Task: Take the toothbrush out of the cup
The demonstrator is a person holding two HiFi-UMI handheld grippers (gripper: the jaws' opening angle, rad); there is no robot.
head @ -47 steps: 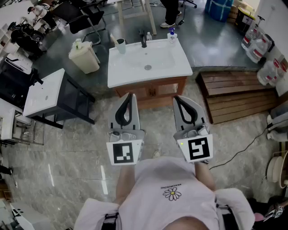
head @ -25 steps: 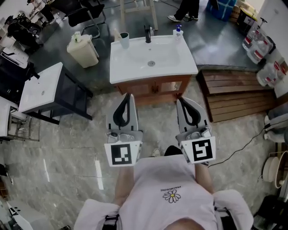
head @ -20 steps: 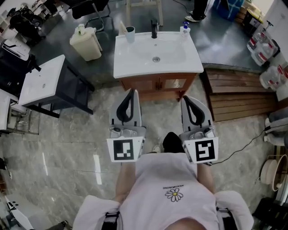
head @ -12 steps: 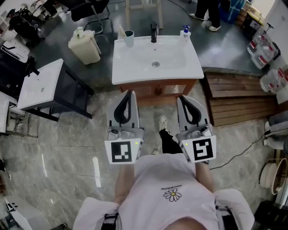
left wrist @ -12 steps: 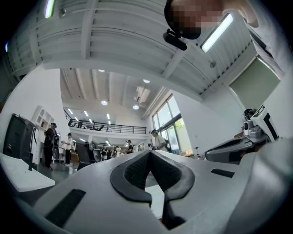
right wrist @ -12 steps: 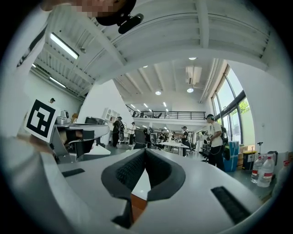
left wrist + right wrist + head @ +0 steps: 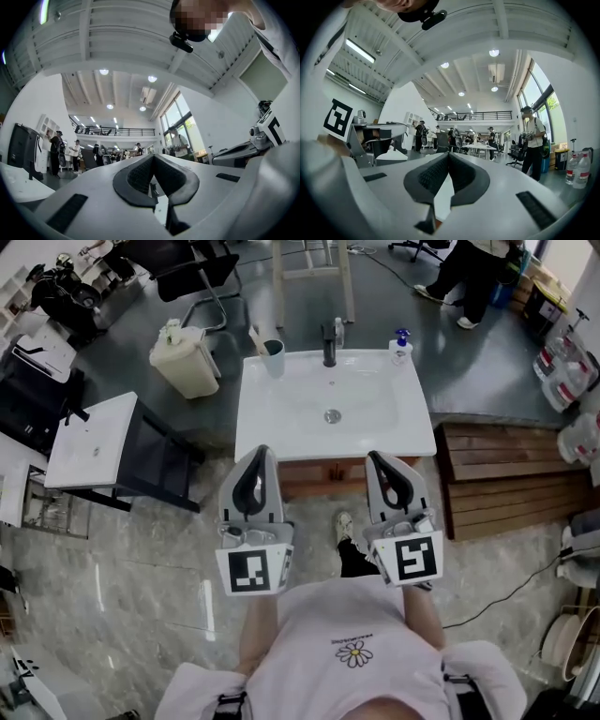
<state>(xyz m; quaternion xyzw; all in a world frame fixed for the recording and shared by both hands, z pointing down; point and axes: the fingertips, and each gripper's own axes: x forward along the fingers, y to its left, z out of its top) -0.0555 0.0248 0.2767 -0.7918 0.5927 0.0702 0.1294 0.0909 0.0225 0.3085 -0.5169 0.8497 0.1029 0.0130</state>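
Sizing this up from the biggest thing down: where does everything sit? (A)

At twelve o'clock is the white washbasin worktop [image 7: 272, 427] on its wooden cabinet [image 7: 323, 474]. The left tongs [image 7: 261, 451] and right tongs [image 7: 373, 457] point at it from six o'clock, tips near its front edge. Both are closed tip to tip with nothing between the pads, and each tongs' own view shows the same. (B)

And the cup? (A)

The blue-grey plastic-looking cup [image 7: 273, 359] stands at the worktop's eleven o'clock corner. It is well apart from both tongs, roughly at twelve o'clock from the left one. The pale slim toothbrush [image 7: 255, 337] stands in it, leaning out over the rim toward ten o'clock. (B)

How will it handle? (A)

My guess: light, stiff along the handle, smooth and a little slippery, perhaps wet. The cup looks light too, so a sideways tug could tip it or drag it along. (B)

Where would you take hold? (A)

On the bare handle above the rim, well clear of the bristle end. Which end is up I can't tell; it's too small here. I'd pull along its lean rather than straight up. The other tongs could steady the cup's wall low down, gently, since a thin cup may flex. (B)
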